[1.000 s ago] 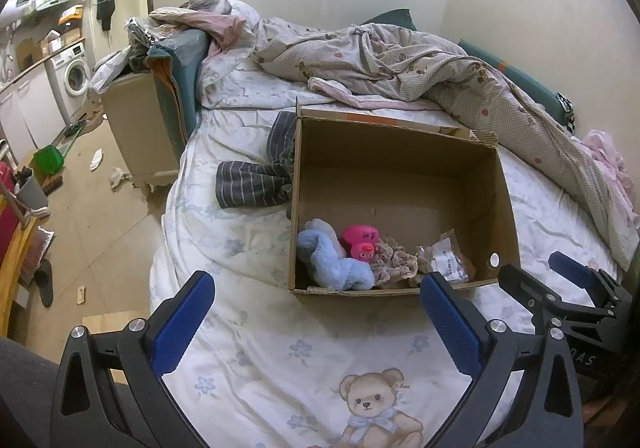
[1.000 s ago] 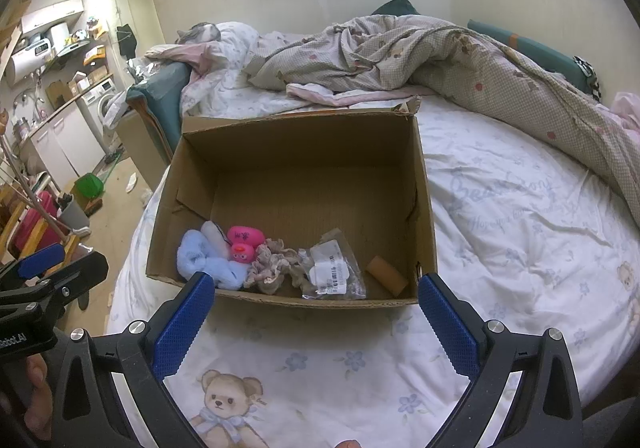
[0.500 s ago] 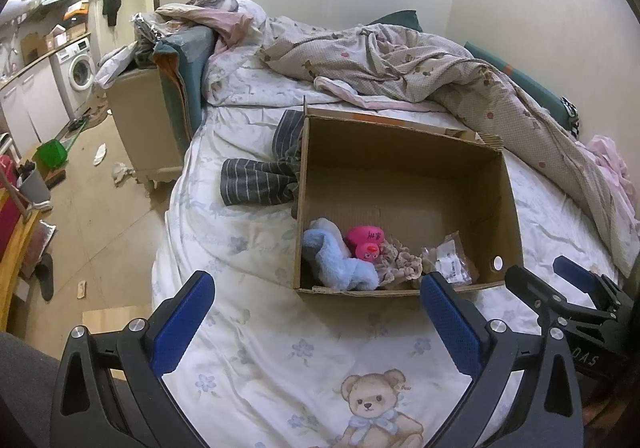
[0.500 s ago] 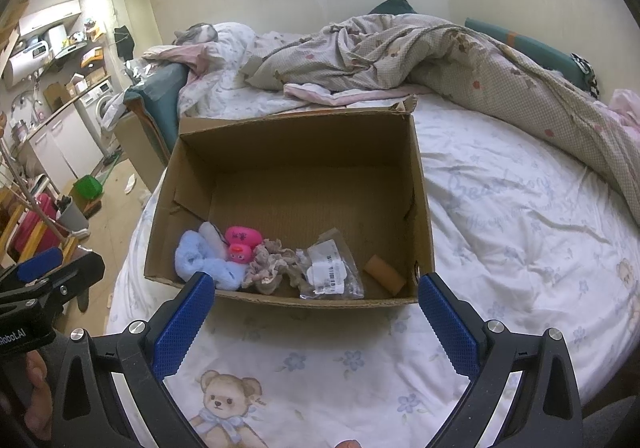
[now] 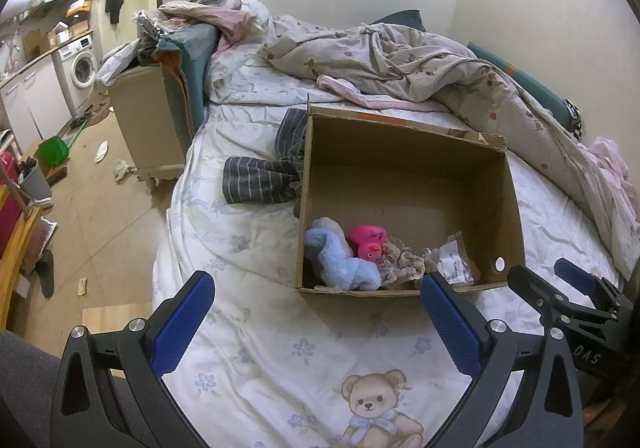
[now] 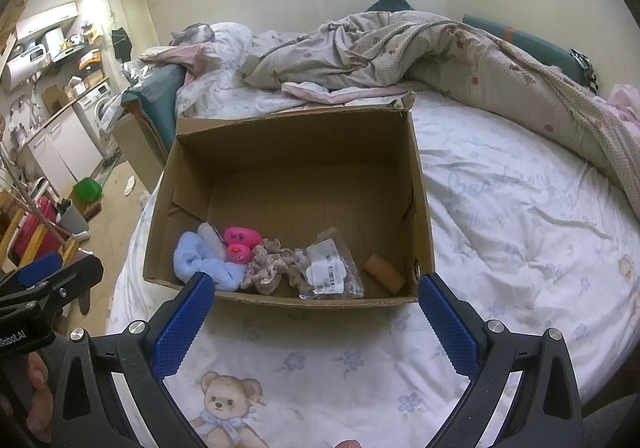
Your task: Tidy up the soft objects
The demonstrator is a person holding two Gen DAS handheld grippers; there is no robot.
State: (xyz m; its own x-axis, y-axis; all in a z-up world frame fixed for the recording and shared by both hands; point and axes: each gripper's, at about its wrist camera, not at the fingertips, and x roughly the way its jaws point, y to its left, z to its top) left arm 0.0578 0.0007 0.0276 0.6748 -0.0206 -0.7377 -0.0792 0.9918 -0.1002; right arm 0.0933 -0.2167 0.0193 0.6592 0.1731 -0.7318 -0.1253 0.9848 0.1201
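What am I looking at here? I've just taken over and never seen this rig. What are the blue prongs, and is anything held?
No robot arm: a person holds a two-finger gripper in each hand, with a fisheye camera on each. The blue prongs are the fingers. One picture looks past the left gripper, the other past the right gripper. Both are open and hold nothing. Ahead, on the bed, stands a cardboard box holding a light blue plush, a pink toy, a beige scrunchie and a plastic packet. Striped clothing lies beside it.
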